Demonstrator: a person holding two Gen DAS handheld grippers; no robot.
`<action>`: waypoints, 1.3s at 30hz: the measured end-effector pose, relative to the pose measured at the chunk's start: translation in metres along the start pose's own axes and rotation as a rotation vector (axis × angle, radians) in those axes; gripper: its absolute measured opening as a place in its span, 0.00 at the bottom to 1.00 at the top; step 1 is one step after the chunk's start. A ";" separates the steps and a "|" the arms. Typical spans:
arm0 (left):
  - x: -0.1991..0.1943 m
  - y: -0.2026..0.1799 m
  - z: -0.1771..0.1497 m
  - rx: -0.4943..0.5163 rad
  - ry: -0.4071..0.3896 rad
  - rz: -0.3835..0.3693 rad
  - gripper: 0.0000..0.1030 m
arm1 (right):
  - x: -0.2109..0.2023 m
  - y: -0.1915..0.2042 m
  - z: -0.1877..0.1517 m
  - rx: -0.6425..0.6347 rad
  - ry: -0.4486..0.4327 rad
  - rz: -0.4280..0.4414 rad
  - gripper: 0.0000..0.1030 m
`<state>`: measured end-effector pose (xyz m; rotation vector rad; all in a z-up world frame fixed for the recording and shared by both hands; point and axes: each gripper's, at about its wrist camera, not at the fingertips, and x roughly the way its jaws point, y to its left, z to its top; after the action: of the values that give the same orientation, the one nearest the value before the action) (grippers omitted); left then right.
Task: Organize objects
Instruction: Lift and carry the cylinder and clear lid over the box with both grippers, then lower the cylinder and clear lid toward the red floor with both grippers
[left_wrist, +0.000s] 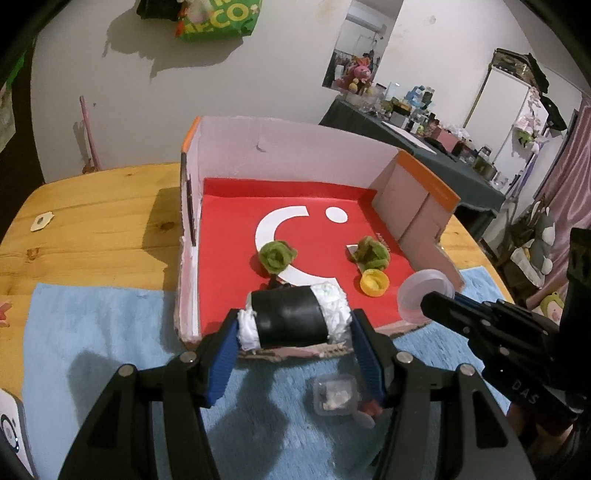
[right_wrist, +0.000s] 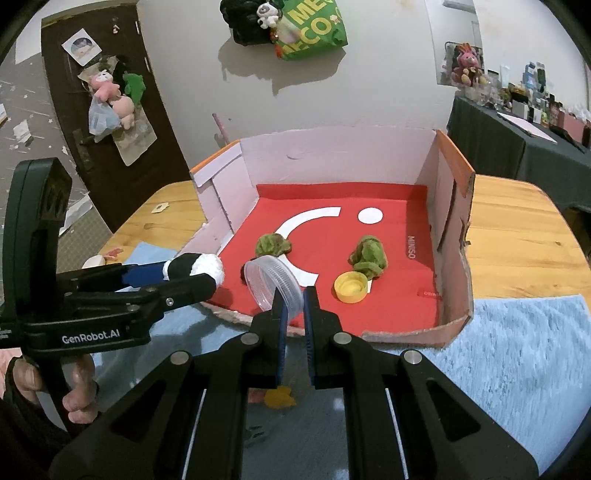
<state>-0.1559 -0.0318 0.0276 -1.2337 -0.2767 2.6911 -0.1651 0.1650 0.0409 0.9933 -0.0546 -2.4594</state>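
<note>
My left gripper (left_wrist: 295, 322) is shut on a black roll stuffed with white paper (left_wrist: 291, 314), gripped end to end between the blue pads, over the front edge of the cardboard box (left_wrist: 288, 155). My right gripper (right_wrist: 294, 295) is shut on the rim of a clear plastic lid (right_wrist: 273, 282), tilted above the front of the box's red floor. From the left wrist view the lid (left_wrist: 424, 291) shows at the box's right front corner. On the red floor lie two green felt balls (right_wrist: 273, 244) (right_wrist: 369, 254) and a yellow cap (right_wrist: 351, 286).
The box stands on a wooden table (left_wrist: 92, 206), its front edge on a blue towel (left_wrist: 92, 332). A small clear container (left_wrist: 334, 395) lies on the towel under my left gripper. A person's hand (right_wrist: 79, 387) holds the left gripper's handle. The box's front wall is low and torn.
</note>
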 end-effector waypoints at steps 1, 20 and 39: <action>0.002 0.001 0.001 -0.002 0.005 -0.001 0.59 | 0.002 -0.001 0.001 -0.001 0.005 -0.001 0.08; 0.039 0.002 0.008 0.027 0.117 -0.005 0.59 | 0.051 -0.013 0.009 -0.027 0.150 -0.019 0.08; 0.050 0.001 0.018 0.049 0.129 0.017 0.59 | 0.081 -0.021 0.014 -0.111 0.265 -0.045 0.08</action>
<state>-0.2016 -0.0228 0.0026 -1.3935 -0.1822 2.6018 -0.2331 0.1456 -0.0056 1.2717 0.1917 -2.3201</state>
